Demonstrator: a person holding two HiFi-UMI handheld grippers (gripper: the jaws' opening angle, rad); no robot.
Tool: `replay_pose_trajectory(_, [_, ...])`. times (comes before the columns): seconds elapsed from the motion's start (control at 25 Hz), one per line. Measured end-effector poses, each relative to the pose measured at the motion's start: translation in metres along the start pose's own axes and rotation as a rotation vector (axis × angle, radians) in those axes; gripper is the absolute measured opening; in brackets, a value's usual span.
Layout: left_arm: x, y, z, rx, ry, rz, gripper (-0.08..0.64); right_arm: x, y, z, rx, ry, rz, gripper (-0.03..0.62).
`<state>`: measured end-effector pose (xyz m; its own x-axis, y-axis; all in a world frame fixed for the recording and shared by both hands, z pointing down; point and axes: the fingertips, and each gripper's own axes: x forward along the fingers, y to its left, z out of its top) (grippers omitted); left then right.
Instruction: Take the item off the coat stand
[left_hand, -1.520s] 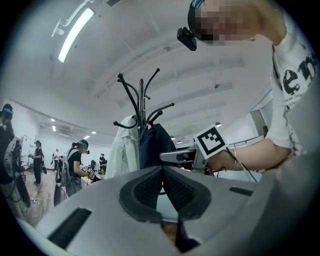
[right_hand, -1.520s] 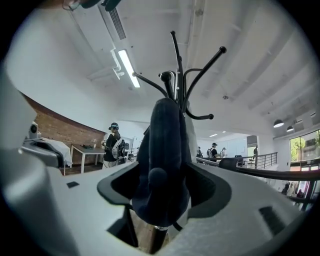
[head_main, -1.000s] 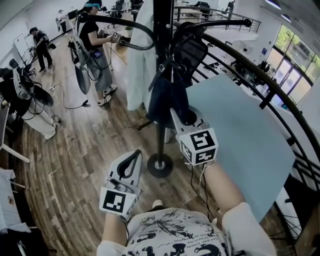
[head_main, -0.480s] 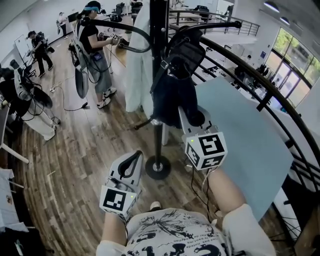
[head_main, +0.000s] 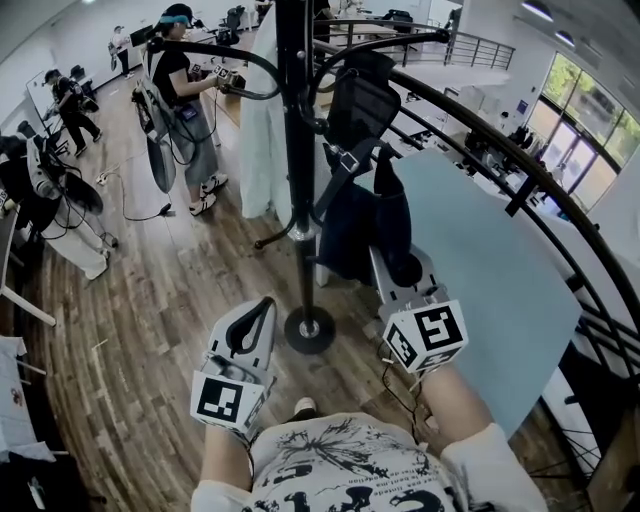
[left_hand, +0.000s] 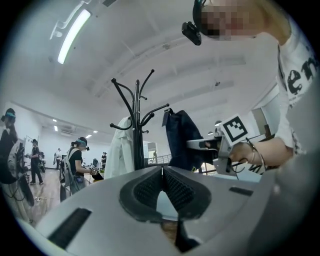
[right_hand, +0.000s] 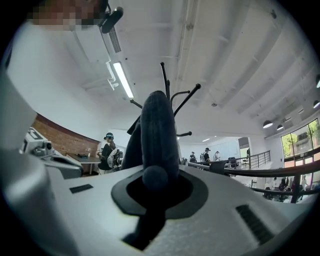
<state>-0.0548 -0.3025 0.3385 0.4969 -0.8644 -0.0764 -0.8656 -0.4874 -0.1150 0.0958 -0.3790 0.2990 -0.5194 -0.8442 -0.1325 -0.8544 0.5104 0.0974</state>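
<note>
The black coat stand (head_main: 296, 170) rises from its round base (head_main: 308, 329) in front of me. To the right of the pole, a dark blue garment (head_main: 362, 228) hangs bunched, and my right gripper (head_main: 393, 262) is shut on its lower part. In the right gripper view, folded dark cloth (right_hand: 159, 135) fills the gap between the jaws. In the left gripper view, the garment (left_hand: 181, 140) hangs beside the stand (left_hand: 136, 130); I cannot tell whether its top still catches a hook. My left gripper (head_main: 262, 306) is low and left of the base, shut and empty (left_hand: 161, 172).
A white coat (head_main: 262, 120) hangs on the stand's far side, and a black bag (head_main: 362, 98) sits high on a hook. A curved black railing (head_main: 520, 170) and a pale blue panel (head_main: 490, 270) lie to the right. People with rigs (head_main: 185, 90) stand at the back left.
My right gripper has pulled the dark garment to the right and toward me, away from the pole. The left gripper has barely moved.
</note>
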Motion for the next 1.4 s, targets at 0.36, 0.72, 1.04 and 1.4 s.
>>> replay_pose_trajectory(0.36, [-0.007,-0.014,0.002,-0.015,0.000,0.035,0.005,-0.052,0.007,-0.068,0.010,0.160,0.032,0.026])
replay_pose_trajectory(0.72, [-0.004,-0.022,0.010,-0.009,-0.002,0.038,0.005,-0.070,0.008,-0.072,0.015,0.161,0.040,0.026])
replay_pose_trajectory(1.04, [0.001,-0.016,0.008,-0.002,0.002,0.041,0.005,-0.064,0.007,-0.074,0.016,0.153,0.046,0.017])
replay_pose_trajectory(1.4, [0.001,-0.015,0.007,-0.004,0.004,0.046,0.005,-0.063,0.010,-0.075,0.021,0.153,0.055,0.017])
